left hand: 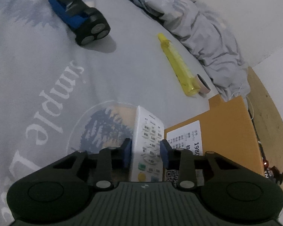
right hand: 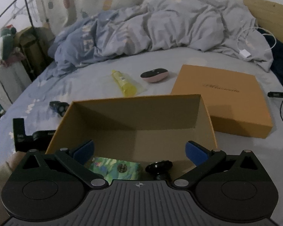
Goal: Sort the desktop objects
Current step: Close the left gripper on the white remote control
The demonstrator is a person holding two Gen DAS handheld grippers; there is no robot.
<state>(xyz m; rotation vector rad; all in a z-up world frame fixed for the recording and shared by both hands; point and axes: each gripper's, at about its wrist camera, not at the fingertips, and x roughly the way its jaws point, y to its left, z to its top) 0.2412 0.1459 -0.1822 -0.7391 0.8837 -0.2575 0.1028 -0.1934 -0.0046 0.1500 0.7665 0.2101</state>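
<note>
Two things are already lying in the open box (right hand: pixel 134 124): a green patterned card pack (right hand: pixel 116 169) and a black round piece (right hand: pixel 159 166), so the sorting looks partly done. Going from the left, the left tongs (left hand: pixel 146 150) are pinching a white remote control (left hand: pixel 148 143) on its long edges, blue pads (left hand: pixel 127 151) pressing both sides, holding it over the bedsheet just beside the box's labelled end wall (left hand: pixel 213 124). Beyond it the blue-and-black electric shaver (left hand: pixel 79 17) and the yellow tube (left hand: pixel 179 64) are waiting on the bed, with a pink-and-black oval case (right hand: pixel 154 74) touching the tube's far end. Further right, the right tongs (right hand: pixel 139 151) are hanging wide open over the box's near rim, gripping nothing. The orange lid (right hand: pixel 224 101) is lying beside the box. The step in hand appears to be carrying the remote to the box; next it needs swinging rightward over the rim, lowering clear of the items inside, then releasing.
</note>
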